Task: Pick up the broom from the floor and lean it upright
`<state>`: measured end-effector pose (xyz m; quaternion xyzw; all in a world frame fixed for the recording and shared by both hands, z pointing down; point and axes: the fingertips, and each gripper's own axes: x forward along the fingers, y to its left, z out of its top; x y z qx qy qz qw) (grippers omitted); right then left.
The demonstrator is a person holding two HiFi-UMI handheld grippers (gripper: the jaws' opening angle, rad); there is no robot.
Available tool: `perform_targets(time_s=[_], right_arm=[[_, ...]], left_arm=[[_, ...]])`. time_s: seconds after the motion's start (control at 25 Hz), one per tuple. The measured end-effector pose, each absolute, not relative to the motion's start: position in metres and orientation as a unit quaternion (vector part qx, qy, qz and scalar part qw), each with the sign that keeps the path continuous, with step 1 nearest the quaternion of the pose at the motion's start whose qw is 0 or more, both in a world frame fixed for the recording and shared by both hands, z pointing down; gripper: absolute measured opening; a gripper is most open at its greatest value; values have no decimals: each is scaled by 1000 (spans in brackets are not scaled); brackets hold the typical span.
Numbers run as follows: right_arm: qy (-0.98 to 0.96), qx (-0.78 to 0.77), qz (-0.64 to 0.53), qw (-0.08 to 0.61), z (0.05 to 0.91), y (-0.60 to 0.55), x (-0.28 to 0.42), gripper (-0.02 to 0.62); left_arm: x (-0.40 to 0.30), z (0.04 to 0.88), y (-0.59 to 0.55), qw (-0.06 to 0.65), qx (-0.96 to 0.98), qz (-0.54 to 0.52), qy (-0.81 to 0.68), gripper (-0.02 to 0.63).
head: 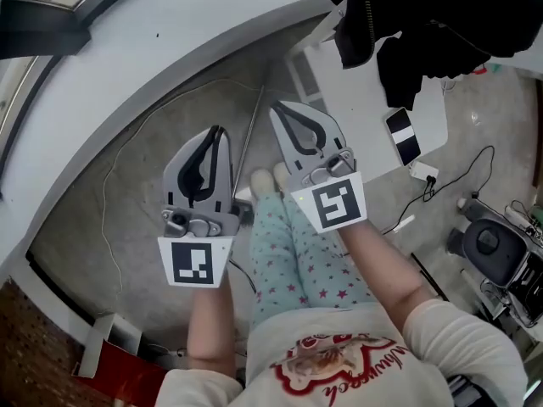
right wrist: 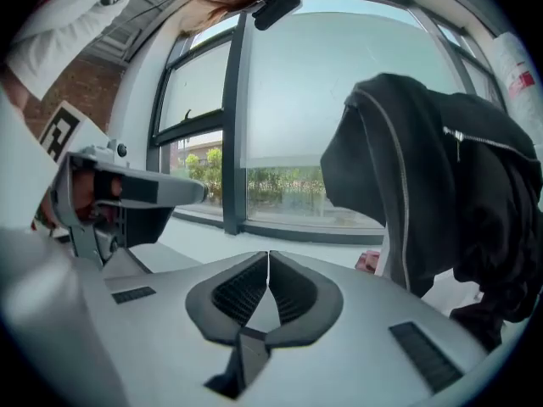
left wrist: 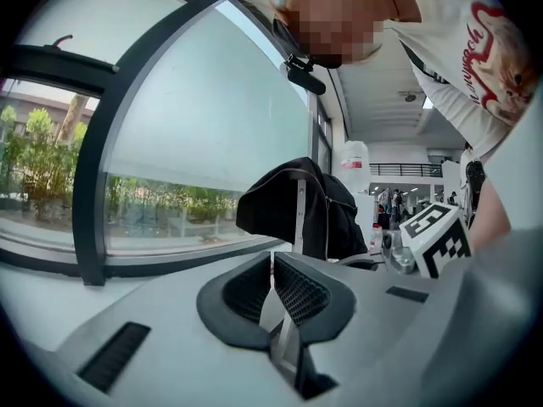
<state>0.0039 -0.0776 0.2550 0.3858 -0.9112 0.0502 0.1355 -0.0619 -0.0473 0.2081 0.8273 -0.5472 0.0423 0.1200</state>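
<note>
The left gripper (head: 217, 132) has its jaws pressed together on nothing. Just to its right the broom handle (head: 252, 134) lies on the floor, long axis running near to far between both grippers. The right gripper (head: 277, 108), also closed and empty, looks the nearer.

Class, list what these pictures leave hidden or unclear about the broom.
- Head view: the thin pole on the floor may be the broom's handle. Its lower end is lost behind the left gripper, so no bristle head shows.
- Left gripper view and right gripper view: both face the window; floor and pole are out of frame.
</note>
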Motion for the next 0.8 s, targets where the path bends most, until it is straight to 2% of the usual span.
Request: perform_targets(time_s=[0.52, 0.8], right_arm=[[-895, 372, 113, 220, 477, -86, 11, 26], [-892, 343, 106, 274, 571, -88, 17, 26]], left_arm=[[-57, 357, -45, 147, 816, 36, -558, 21], [-47, 423, -27, 165, 815, 49, -554, 21]])
